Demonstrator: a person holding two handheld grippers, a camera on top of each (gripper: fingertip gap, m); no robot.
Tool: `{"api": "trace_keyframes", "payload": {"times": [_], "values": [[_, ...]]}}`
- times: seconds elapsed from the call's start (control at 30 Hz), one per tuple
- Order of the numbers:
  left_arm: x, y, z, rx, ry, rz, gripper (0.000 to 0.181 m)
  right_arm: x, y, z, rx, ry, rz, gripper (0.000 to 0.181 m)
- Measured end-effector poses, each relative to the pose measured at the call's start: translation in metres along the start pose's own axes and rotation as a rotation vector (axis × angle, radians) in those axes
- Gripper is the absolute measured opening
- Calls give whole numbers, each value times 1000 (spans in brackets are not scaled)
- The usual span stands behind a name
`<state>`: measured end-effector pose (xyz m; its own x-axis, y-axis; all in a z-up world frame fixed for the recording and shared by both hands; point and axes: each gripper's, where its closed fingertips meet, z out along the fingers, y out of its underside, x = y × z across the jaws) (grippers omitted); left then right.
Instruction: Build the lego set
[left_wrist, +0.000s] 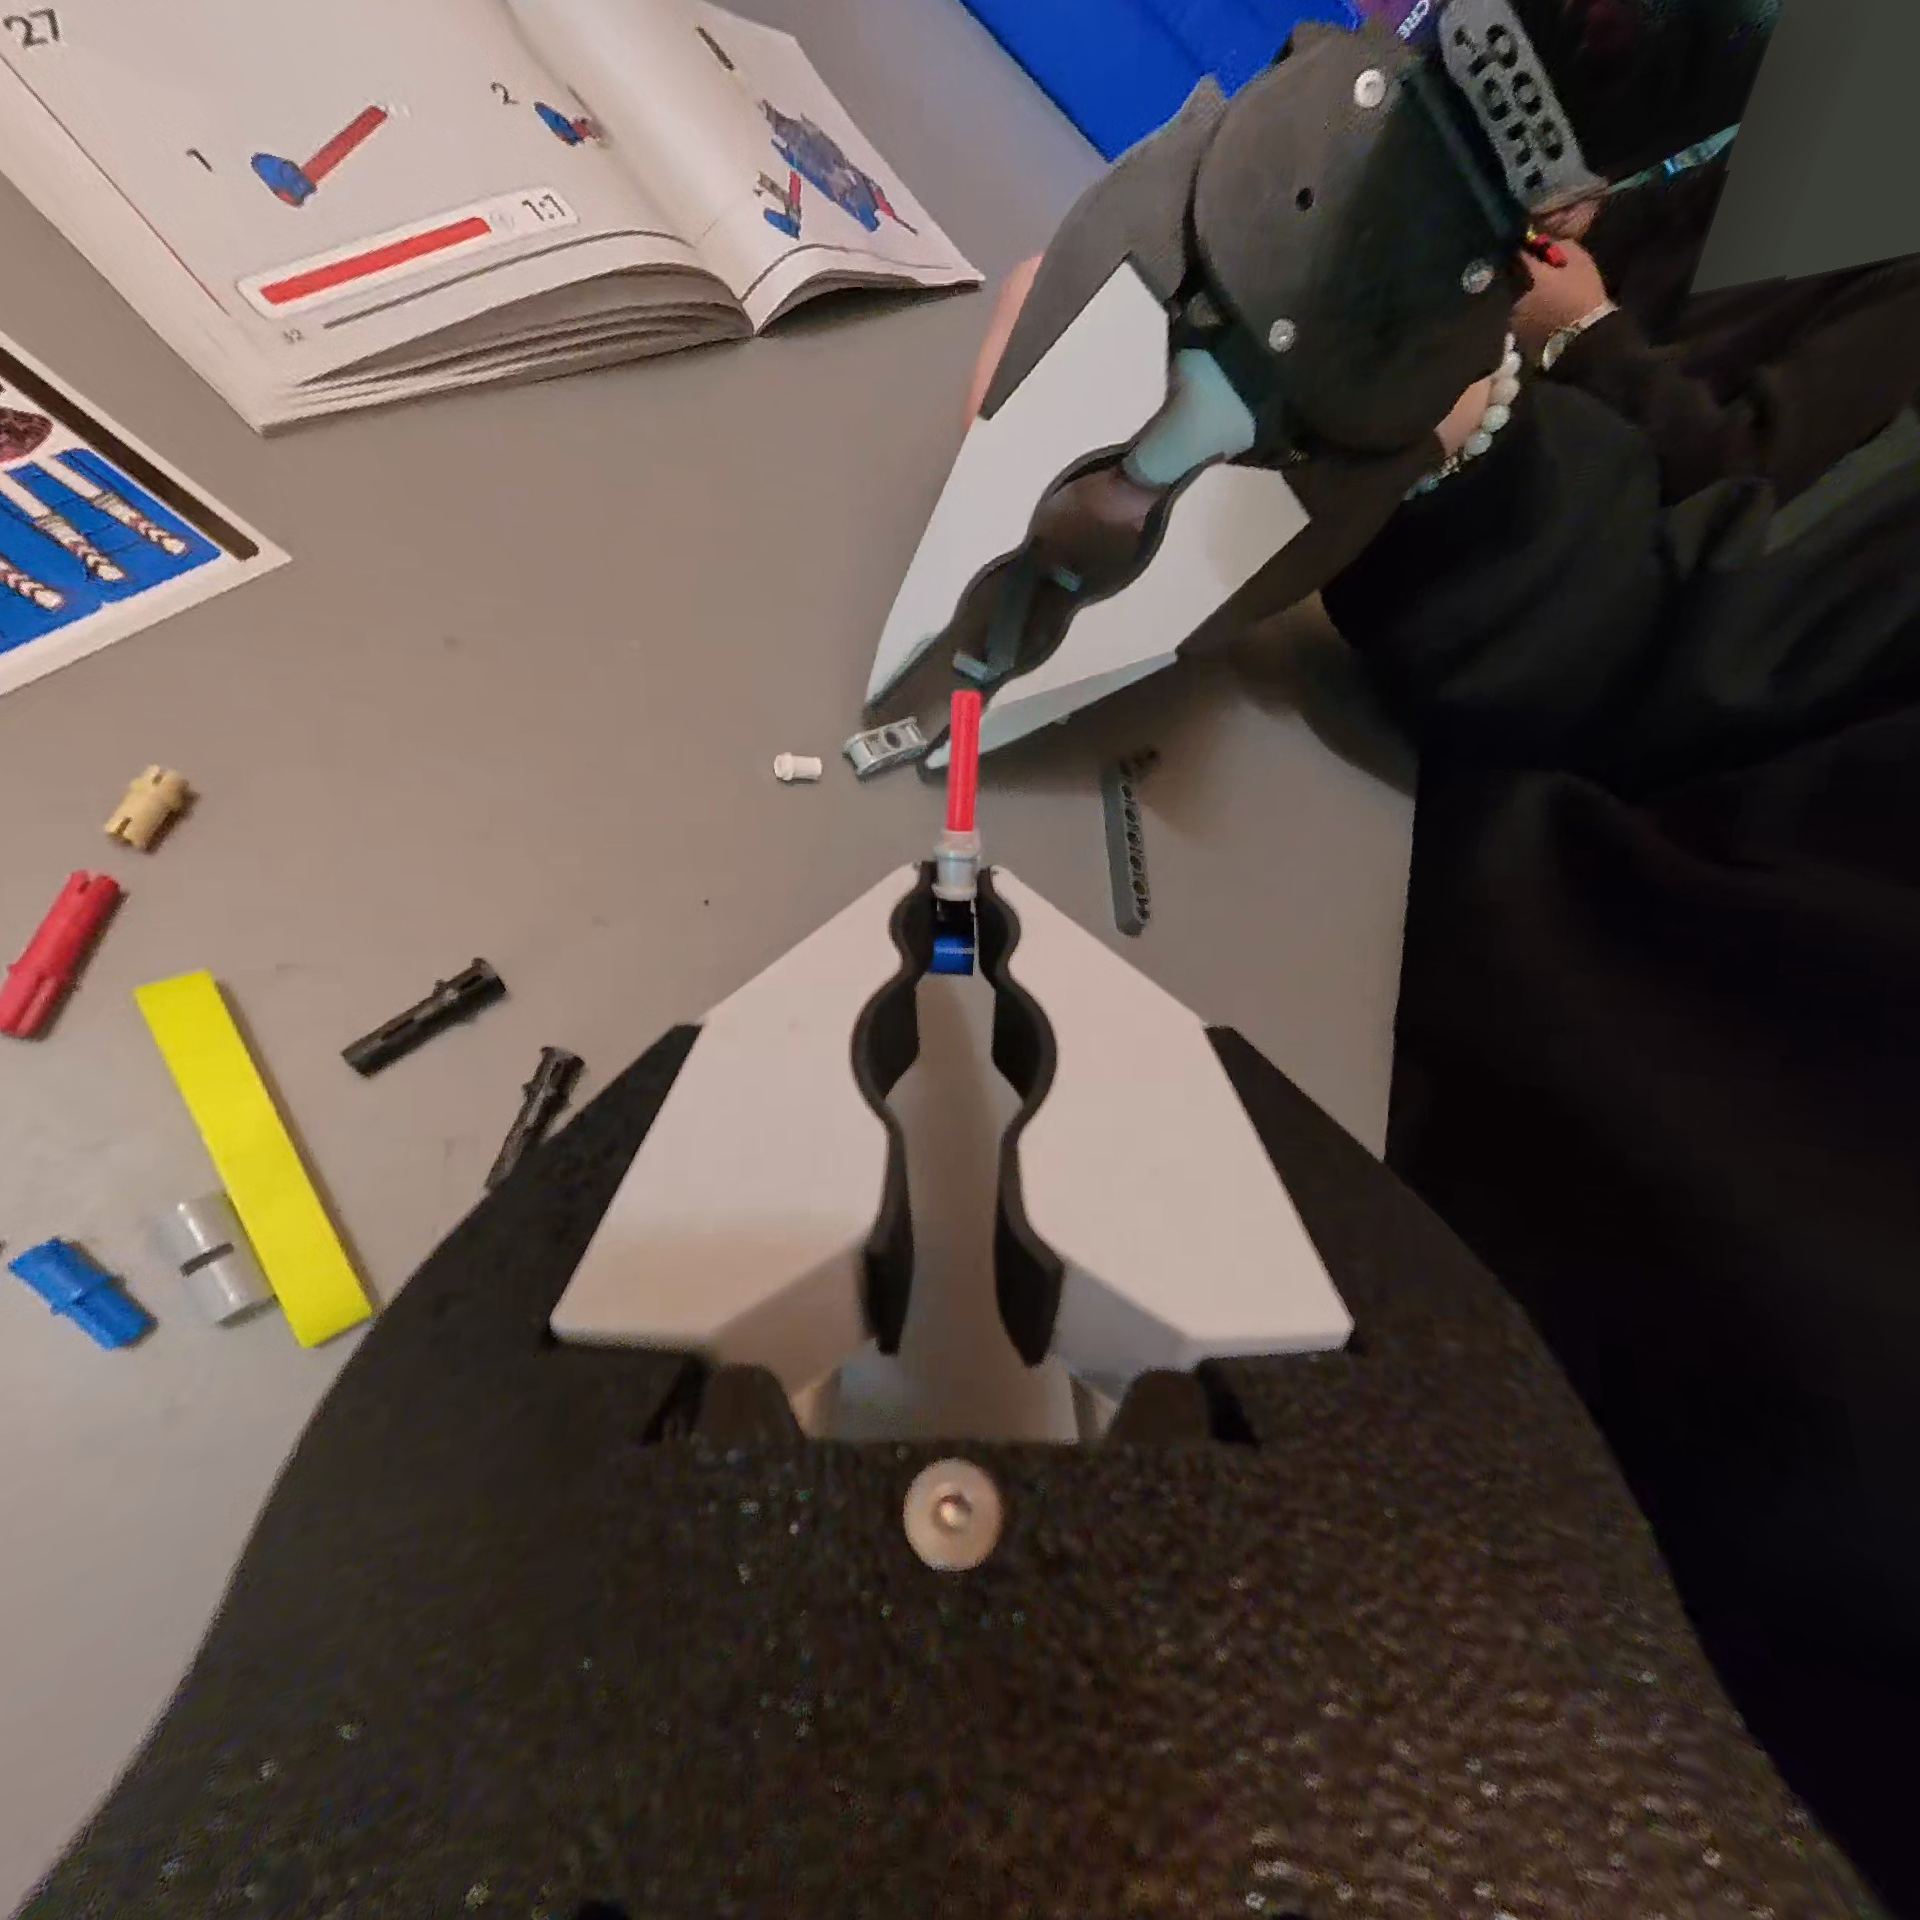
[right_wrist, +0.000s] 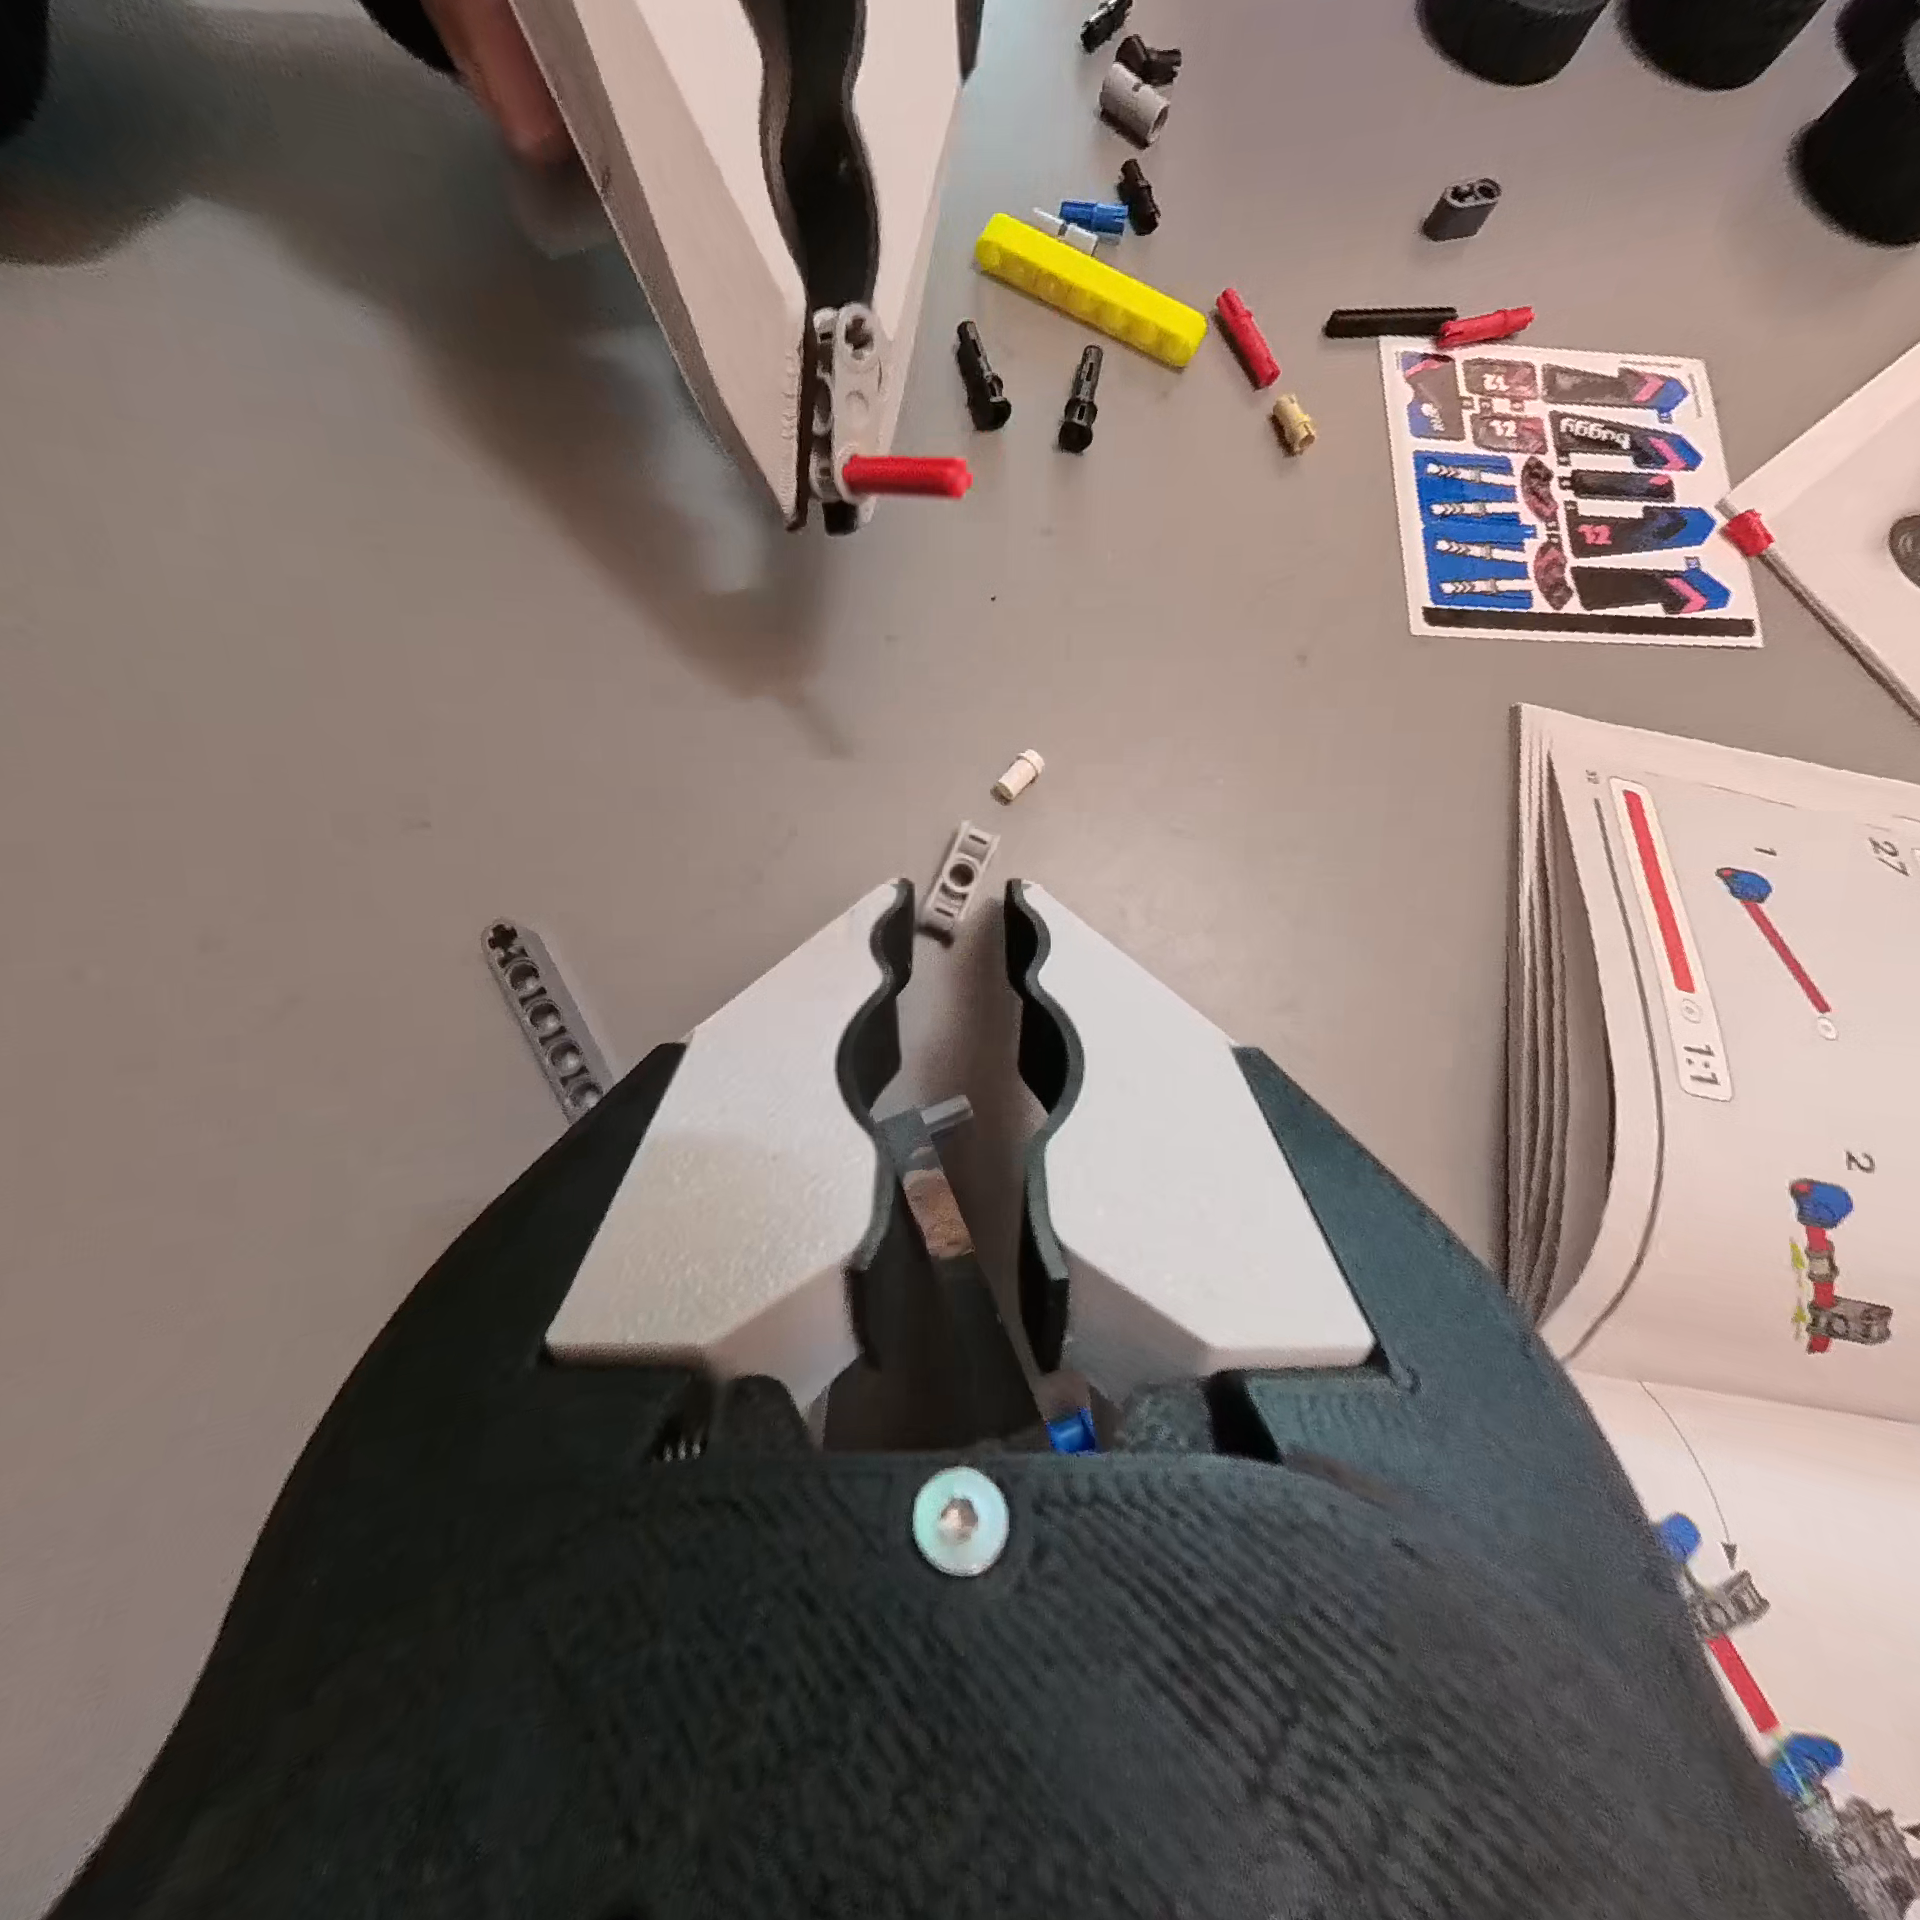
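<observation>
My left gripper (left_wrist: 956, 883) is shut on a light grey connector (left_wrist: 954, 868) with a red axle (left_wrist: 962, 764) sticking forward from it; a blue piece (left_wrist: 951, 953) sits behind, between the jaws. It is held above the table. It also shows in the right wrist view (right_wrist: 831, 499) with the connector (right_wrist: 852, 400) and axle (right_wrist: 904, 476). My right gripper (right_wrist: 956, 904) holds a dark grey piece (right_wrist: 923, 1132) deep between its jaws, with a blue pin (right_wrist: 1070, 1434) at the back. In the left wrist view the right gripper (left_wrist: 971, 675) is tip to tip with the axle.
On the grey table lie a loose grey connector (right_wrist: 961, 878), a white pin (right_wrist: 1018, 777), a long grey beam (right_wrist: 545, 1008), a yellow beam (right_wrist: 1091, 289), red and black pins, a sticker sheet (right_wrist: 1569, 499) and the open instruction booklet (right_wrist: 1714, 1039). A black sleeve (left_wrist: 1610, 935) is on the right. Left tips to right tips: about 7 centimeters.
</observation>
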<state>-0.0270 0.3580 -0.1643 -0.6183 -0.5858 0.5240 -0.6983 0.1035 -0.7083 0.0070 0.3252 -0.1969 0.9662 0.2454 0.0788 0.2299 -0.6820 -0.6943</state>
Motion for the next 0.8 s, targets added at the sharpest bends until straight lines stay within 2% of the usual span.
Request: {"api": "trace_keyframes", "payload": {"times": [0.27, 0.37, 0.43, 0.53, 0.6, 0.8], "values": [[9, -1, 0, 15, 72, -16, 4, -2, 2, 3, -24, -6, 4, 7], [20, -3, -2, 34, 154, -26, 4, 7, -2, -2, -6, 53, 8, 24], [24, -4, -2, 44, 190, -35, 4, 4, -14, -11, 70, 22, 36, 24], [31, -6, -2, 61, 247, -52, 4, -8, -53, -35, 322, -110, 154, 19], [33, -6, -1, 66, 267, -63, 4, -7, -67, -49, 431, -149, 217, 18], [44, -10, -1, 91, 339, -32, 4, -19, -82, -52, 496, -234, 254, 18]]}}
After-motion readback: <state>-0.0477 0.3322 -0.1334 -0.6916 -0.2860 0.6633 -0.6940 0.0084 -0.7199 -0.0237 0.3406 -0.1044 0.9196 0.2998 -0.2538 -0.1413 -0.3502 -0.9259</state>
